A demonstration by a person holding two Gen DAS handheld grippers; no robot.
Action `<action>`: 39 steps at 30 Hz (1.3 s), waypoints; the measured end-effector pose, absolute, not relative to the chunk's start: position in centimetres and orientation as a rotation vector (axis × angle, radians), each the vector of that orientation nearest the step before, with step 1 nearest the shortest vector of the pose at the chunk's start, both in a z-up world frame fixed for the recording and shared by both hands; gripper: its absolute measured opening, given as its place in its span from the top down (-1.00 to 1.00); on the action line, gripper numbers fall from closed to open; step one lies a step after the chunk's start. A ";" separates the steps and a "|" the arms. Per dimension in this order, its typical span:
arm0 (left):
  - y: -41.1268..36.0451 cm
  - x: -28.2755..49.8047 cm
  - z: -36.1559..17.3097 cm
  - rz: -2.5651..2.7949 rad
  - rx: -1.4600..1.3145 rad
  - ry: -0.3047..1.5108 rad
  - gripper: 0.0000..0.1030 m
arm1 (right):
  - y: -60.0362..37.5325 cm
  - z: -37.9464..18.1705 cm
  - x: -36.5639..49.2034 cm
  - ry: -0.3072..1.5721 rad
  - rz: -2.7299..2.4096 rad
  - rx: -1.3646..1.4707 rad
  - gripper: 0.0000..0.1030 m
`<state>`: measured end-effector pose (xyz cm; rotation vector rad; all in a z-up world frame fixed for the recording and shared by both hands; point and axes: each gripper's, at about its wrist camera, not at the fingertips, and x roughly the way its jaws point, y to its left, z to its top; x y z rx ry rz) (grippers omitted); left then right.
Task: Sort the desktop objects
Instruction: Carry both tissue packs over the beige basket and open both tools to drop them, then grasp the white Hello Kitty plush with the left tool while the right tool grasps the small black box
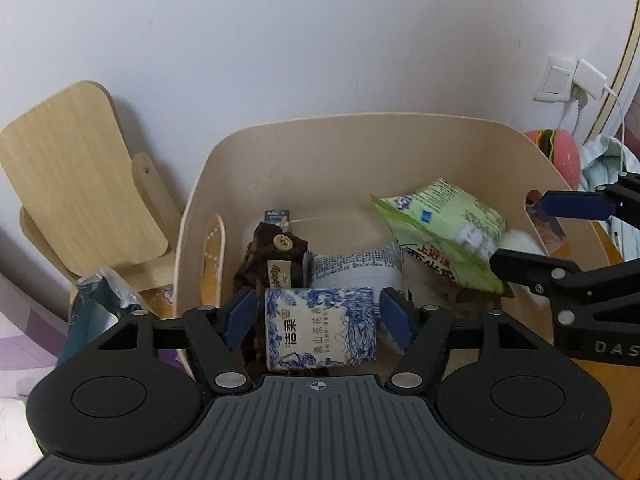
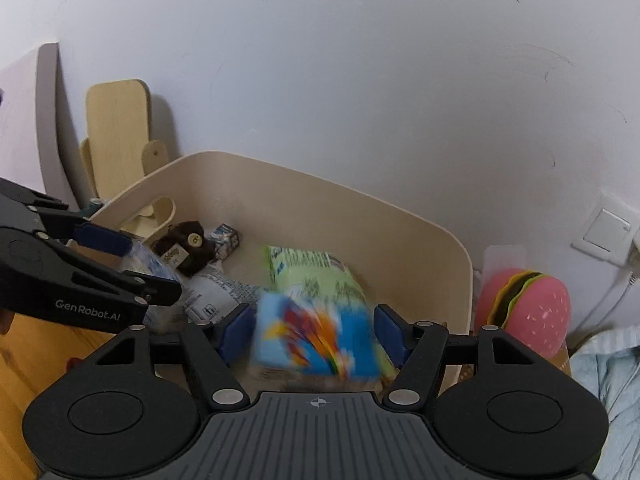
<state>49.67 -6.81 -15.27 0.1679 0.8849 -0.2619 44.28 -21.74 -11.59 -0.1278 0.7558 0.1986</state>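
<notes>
While both hand-held grippers hang over the beige bin (image 1: 224,168), each has a pack between its blue pads. Seen from the left wrist, the left hand-held gripper (image 1: 318,320) stands open around a blue-and-white tissue pack (image 1: 320,328), with a sliver of gap at each pad (image 1: 240,320); the pack sits low inside the bin, at 6 o'clock of its contents. At 12 o'clock of that pack lies a dark brown pouch (image 1: 276,256), and toward 2 o'clock a green snack bag (image 1: 444,228) leans on other packets. The right hand-held gripper (image 1: 516,232) reaches in from 3 o'clock. From the right wrist, the right hand-held gripper (image 2: 316,336) is also spread, a blurred blue packet (image 2: 316,336) with bright streaks between its pads, apparently loose. A pink burger-shaped toy (image 2: 528,312) sits outside the bin at 3 o'clock, beside the wall.
</notes>
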 end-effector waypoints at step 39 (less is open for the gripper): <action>-2.7 42.1 -20.5 -0.628 0.510 0.884 -0.52 | -24.4 -17.8 32.0 0.910 0.240 -0.098 -0.62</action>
